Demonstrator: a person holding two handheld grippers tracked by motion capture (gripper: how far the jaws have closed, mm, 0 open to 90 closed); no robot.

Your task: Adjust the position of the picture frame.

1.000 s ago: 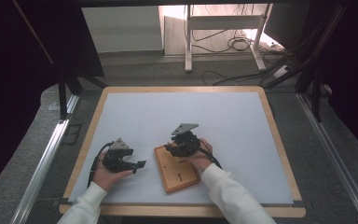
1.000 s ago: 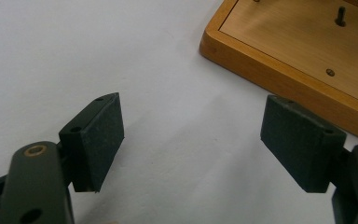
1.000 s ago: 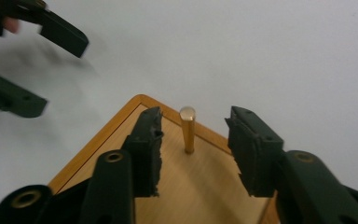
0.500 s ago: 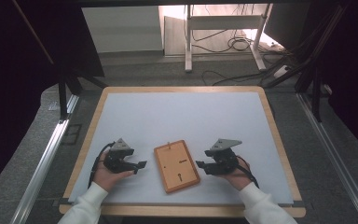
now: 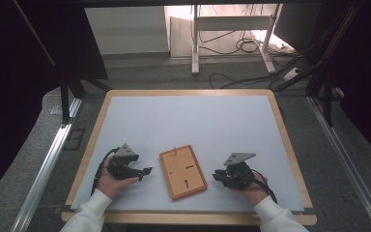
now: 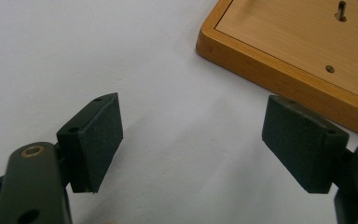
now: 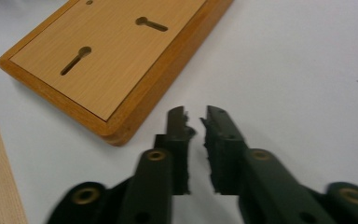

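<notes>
wooden board [image 5: 183, 171]: lies flat on the white mat [image 5: 193, 125], near its front edge, about midway between the two grippers; back face up, with two keyhole slots and a darker raised rim; turned slightly off square to the mat. it is the landmark for the lines below.
left gripper [image 5: 137, 170]: just left of the wooden board, apart from it, held low over the mat in the person's left hand [image 5: 107, 180], jaws pointing toward the board's left edge.
left gripper, jaws: wide apart in the left gripper view [image 6: 191, 144], bare mat between the pads, nothing held; a corner of the board [image 6: 303, 51] lies beyond the right-hand pad, not touching it.
right gripper [image 5: 217, 176]: just right of the wooden board, apart from it, in the person's right hand [image 5: 251, 186], jaws pointing toward the board's right edge.
right gripper, jaws: narrow, a thin slit left between the pads in the right gripper view [image 7: 196, 135]; they have just been closing, with nothing between them; the board's near corner [image 7: 116, 60] sits just beyond the tips, untouched.
wooden table rim [image 5: 275, 113]: frames the mat all round the board; a strip of it shows at the left edge of the right gripper view.
sleeves: white, entering from the front edge on either side of the board.
</notes>
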